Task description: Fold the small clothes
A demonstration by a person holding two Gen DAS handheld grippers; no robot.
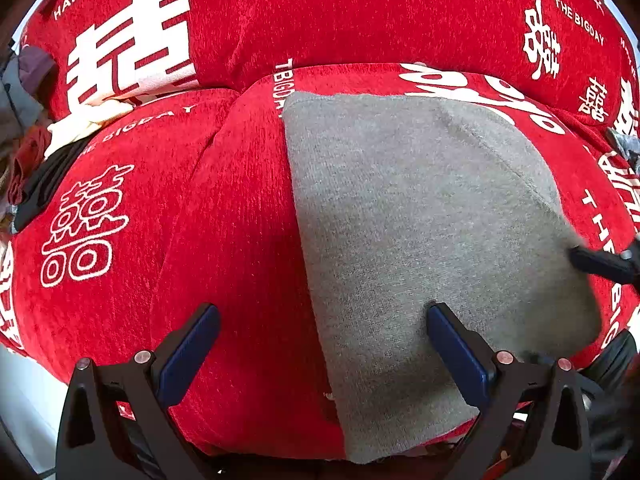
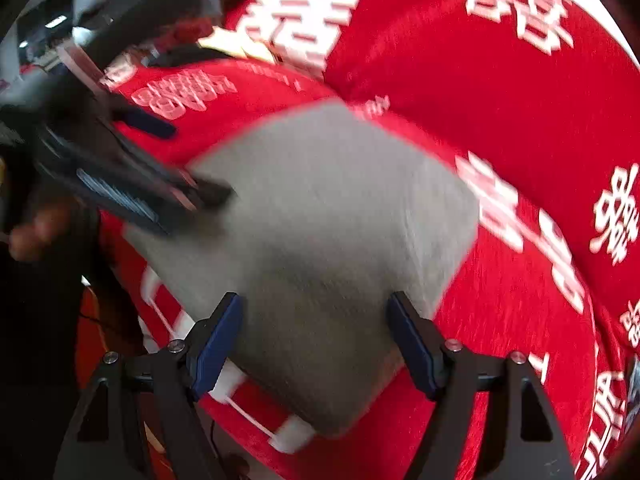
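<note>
A grey knitted garment (image 1: 420,232) lies flat on a sofa seat cushion covered in red fabric (image 1: 240,220) printed with white characters and lettering; taking the garment as the landmark, everything else sits around it. In the left wrist view its straight left edge runs down the middle of the cushion, and a faint ridge crosses its upper right part. The left gripper (image 1: 324,320) hovers over the garment's near-left edge with its jaws spread wide and nothing between them: one blue pad is above bare red cover to the left of the garment, the other above the grey knit. The right gripper (image 2: 316,312) has its jaws spread too, both blue pads over the garment's near corner, pinching nothing; this view is blurred. Its dark fingertip (image 1: 600,264) pokes into the left wrist view at the garment's right edge. Well beyond the garment's far-left side, a heap of other clothes (image 1: 60,128), cream, dark and red pieces, rests against the sofa back. A hand (image 2: 36,228) shows at the left of the right wrist view, behind the left gripper.
</note>
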